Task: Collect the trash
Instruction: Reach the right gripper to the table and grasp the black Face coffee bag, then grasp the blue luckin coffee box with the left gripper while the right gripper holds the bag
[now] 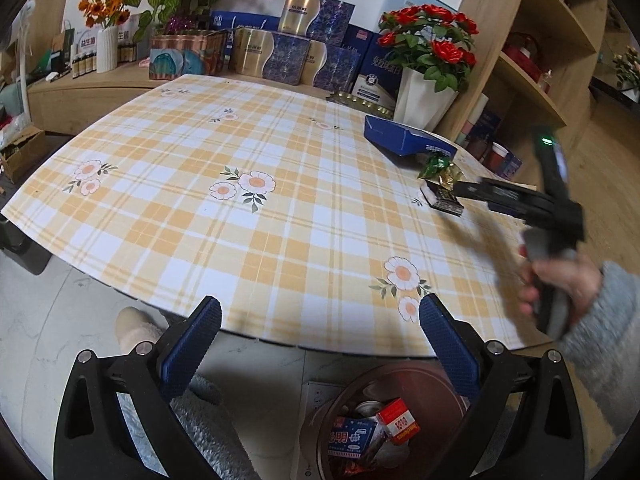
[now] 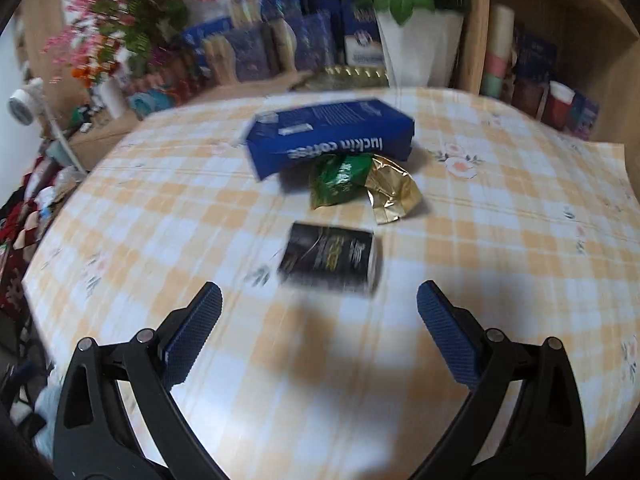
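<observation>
Ahead of our jaws we see red roses in a white pot [image 1: 424, 100] behind stacked blue-and-gold gift boxes [image 1: 288, 56].

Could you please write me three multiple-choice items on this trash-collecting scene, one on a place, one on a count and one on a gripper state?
1. Where does the bin stand?
A. on the table
B. on the floor below the table's near edge
C. on the shelf

2. How many trash items lie on the table?
A. two
B. four
C. six

3. How does the right gripper stand?
A. open, nothing in it
B. shut on the black packet
C. shut on the blue box

Answers:
1 B, the left wrist view shows the bin low, under the tablecloth's edge.
2 B: blue box, green wrapper, gold wrapper, black packet.
3 A, its fingers are spread apart short of the packet.
</observation>
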Available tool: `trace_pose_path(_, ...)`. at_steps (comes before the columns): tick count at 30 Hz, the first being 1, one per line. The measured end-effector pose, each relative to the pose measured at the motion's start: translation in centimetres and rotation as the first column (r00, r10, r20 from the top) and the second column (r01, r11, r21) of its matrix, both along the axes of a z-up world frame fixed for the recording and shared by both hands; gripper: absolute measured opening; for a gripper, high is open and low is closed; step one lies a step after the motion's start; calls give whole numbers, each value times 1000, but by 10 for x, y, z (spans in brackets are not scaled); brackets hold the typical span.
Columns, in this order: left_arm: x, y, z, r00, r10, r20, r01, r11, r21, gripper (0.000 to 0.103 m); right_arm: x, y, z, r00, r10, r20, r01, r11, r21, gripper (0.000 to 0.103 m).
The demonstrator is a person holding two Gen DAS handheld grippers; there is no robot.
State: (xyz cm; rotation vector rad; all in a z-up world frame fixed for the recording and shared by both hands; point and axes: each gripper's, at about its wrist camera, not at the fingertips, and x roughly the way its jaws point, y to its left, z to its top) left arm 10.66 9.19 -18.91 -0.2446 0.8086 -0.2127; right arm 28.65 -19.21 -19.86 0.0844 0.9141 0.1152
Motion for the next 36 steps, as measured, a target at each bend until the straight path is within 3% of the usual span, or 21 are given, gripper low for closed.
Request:
trace_pose_path(6,10,-7,-10,1000,-14,-27,14,1000,10,97,34,7,-28,996,-52,-77,50,998,-38,95)
trace_pose_path(8,10,-10,-11,999,-23,-25,23,1000,15,97,35,10,-30,996,-50,-77,45,996,-71,91)
trace_pose_path(13,12,-19,-16,998,-48,-41,50,998,36,97,29,16,-26,999,-10,-51,6,996,-86,67)
trace_pose_path(16,14,-18,-16,997,-53,-49,54,998,20,97,23,16,-24,998,29,-48,-33,996,-78,64)
trace_pose_path(20,22,-15,-11,996,-66,-63,64,997,-36,97,7,-2,-9,997,57,46,-56,998,-32,64)
trace_pose_path(22,33,-19,-3,994,-100,-48,97,994,-45,97,-2,-18,2,992,37,122,-28,997,-69,64)
trace_pose_path(25,51,-33,16,991,-133,18,133,991,30,97,-13,-43,12,977,-5,212,33,991,-129,64)
trace_pose_path(28,77,-56,31,979,-187,85,174,974,143,97,-17,-68,11,968,-61,243,91,989,-115,64)
trace_pose_path(31,117,-90,38,953,-263,149,213,934,285,97,-18,-86,4,964,-115,241,136,988,-71,64)
trace_pose_path(34,153,-116,37,936,-310,164,232,897,377,97,-20,-91,5,956,-130,262,145,989,-40,64)
trace_pose_path(36,184,-141,33,921,-354,163,248,854,457,97,-19,-90,3,960,-122,253,135,990,-36,64)
